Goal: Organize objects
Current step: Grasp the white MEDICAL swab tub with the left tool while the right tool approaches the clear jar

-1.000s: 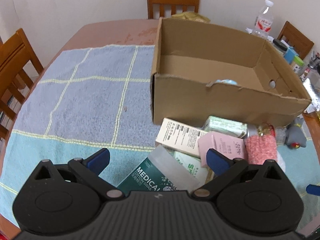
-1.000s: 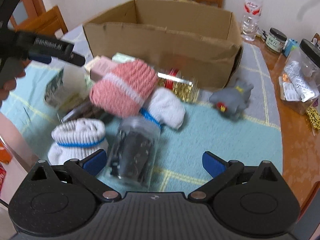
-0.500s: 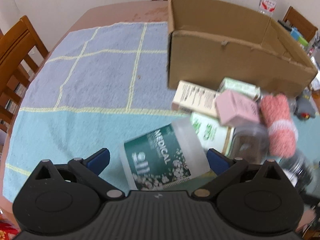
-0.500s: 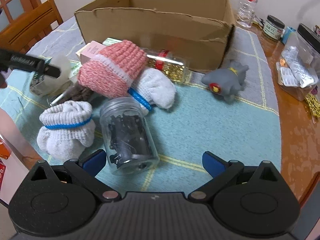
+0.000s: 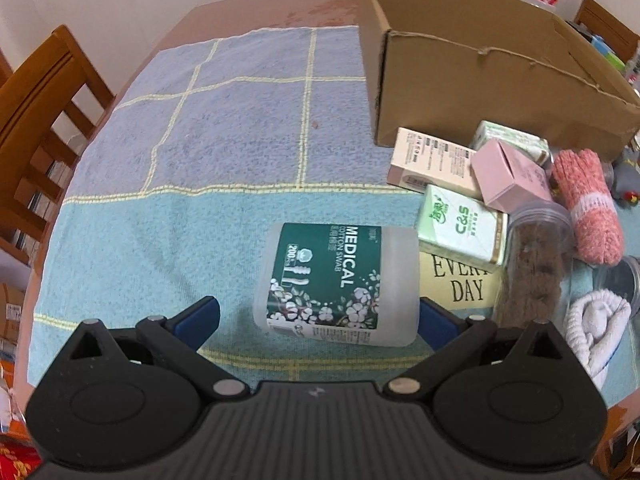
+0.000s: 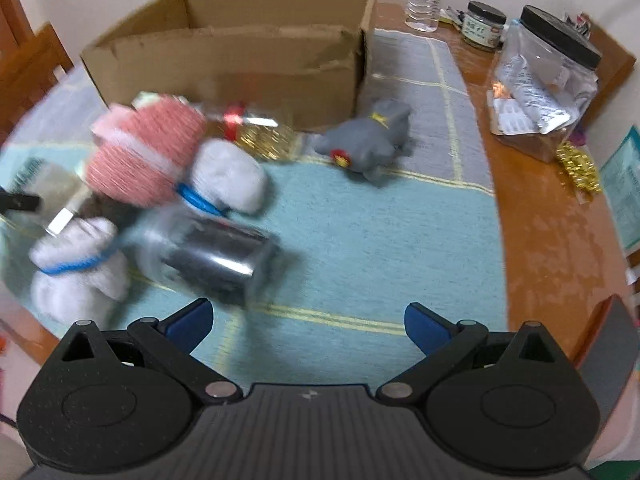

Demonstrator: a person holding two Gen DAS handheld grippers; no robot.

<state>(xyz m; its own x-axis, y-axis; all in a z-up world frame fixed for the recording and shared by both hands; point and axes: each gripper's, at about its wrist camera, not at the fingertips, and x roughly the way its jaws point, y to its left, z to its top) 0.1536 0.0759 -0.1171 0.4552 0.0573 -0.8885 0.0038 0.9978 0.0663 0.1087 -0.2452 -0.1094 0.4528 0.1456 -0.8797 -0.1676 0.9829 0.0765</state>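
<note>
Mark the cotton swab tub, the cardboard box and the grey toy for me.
cotton swab tub [image 5: 340, 300], left wrist view, on its green label.
cardboard box [image 5: 480, 96], left wrist view, on its near side wall.
grey toy [image 6: 370, 144], right wrist view, on its body.

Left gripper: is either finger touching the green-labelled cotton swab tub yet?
Cannot tell. In the left wrist view the left gripper is open around the green-labelled cotton swab tub; a gap shows at one finger, but the tub overlaps the other.
</note>
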